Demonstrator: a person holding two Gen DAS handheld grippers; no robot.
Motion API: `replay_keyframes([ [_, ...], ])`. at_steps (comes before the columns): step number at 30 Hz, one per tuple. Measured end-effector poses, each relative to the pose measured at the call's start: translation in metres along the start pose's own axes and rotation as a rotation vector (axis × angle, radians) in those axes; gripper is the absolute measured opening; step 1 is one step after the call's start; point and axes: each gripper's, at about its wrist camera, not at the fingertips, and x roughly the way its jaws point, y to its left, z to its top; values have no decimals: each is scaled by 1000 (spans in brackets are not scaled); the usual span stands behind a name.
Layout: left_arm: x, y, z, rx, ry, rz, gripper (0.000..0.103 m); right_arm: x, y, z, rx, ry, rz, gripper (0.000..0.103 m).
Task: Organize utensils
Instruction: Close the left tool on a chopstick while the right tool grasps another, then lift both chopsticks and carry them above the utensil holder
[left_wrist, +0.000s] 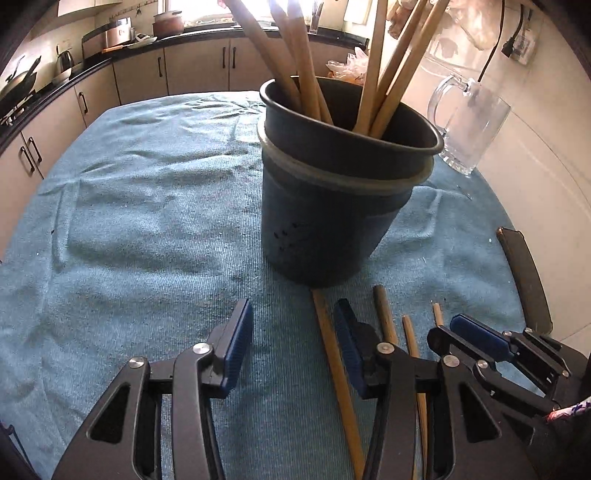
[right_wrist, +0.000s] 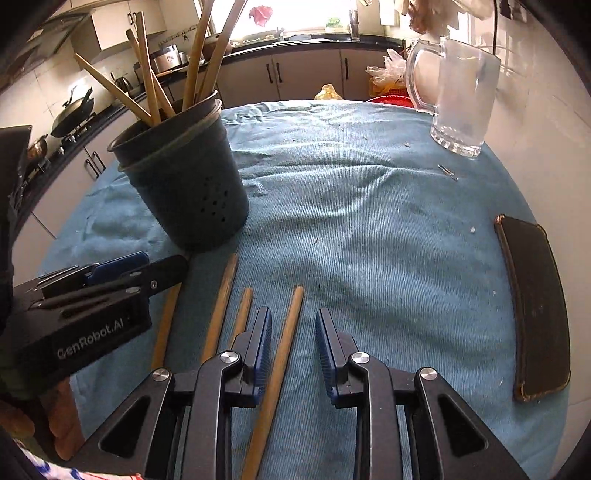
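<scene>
A dark utensil holder (left_wrist: 332, 206) stands on the blue cloth with several wooden handles (left_wrist: 306, 74) upright in it; it also shows in the right wrist view (right_wrist: 188, 184). Several wooden utensil handles (right_wrist: 221, 299) lie flat on the cloth in front of it. My left gripper (left_wrist: 291, 347) is open and empty, just left of the leftmost lying handle (left_wrist: 332, 354). My right gripper (right_wrist: 293, 343) is open, low over the cloth, with the rightmost lying handle (right_wrist: 280, 354) between its fingers, not clamped. It shows in the left wrist view (left_wrist: 480, 332) too.
A glass mug (right_wrist: 458, 96) stands at the far right of the table. A dark flat case (right_wrist: 535, 302) lies at the right edge. A small metal clip (right_wrist: 448, 172) lies near the mug. Kitchen counters and cabinets (left_wrist: 147, 70) run behind.
</scene>
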Motion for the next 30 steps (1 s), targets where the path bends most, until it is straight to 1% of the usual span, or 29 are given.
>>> replay_keyframes([
  [2,0,-1,0,5,-2,-3,36,3,3,3,-13,8,-23,26],
  [5,0,-4,0,14,-4,-14,21,6,7,7,-28,19,-54,25],
  [6,3,-4,0,17,-1,-34,9,7,7,8,-31,21,-65,23],
  [7,3,-5,1,15,7,-53,8,7,9,8,-32,21,-74,20],
  [8,3,-5,0,12,4,-52,8,8,9,8,-32,21,-81,18],
  [10,2,-5,-1,10,3,-53,7,8,7,8,-22,23,-74,8],
  [13,-5,1,-2,-21,1,-79,7,6,0,9,18,22,-34,6],
  [14,-9,2,-2,-25,-8,-84,7,3,-4,9,43,17,-6,6],
  [16,-21,4,-2,-24,-30,-89,7,-4,-8,8,66,-2,15,5],
  [22,-64,7,-6,-27,-110,-113,7,-39,-7,2,80,-80,51,5],
  [25,-90,14,-12,-36,-153,-127,6,-60,-6,-3,87,-120,67,5],
  [30,-122,13,-20,-47,-216,-139,6,-92,-7,-13,102,-181,93,5],
])
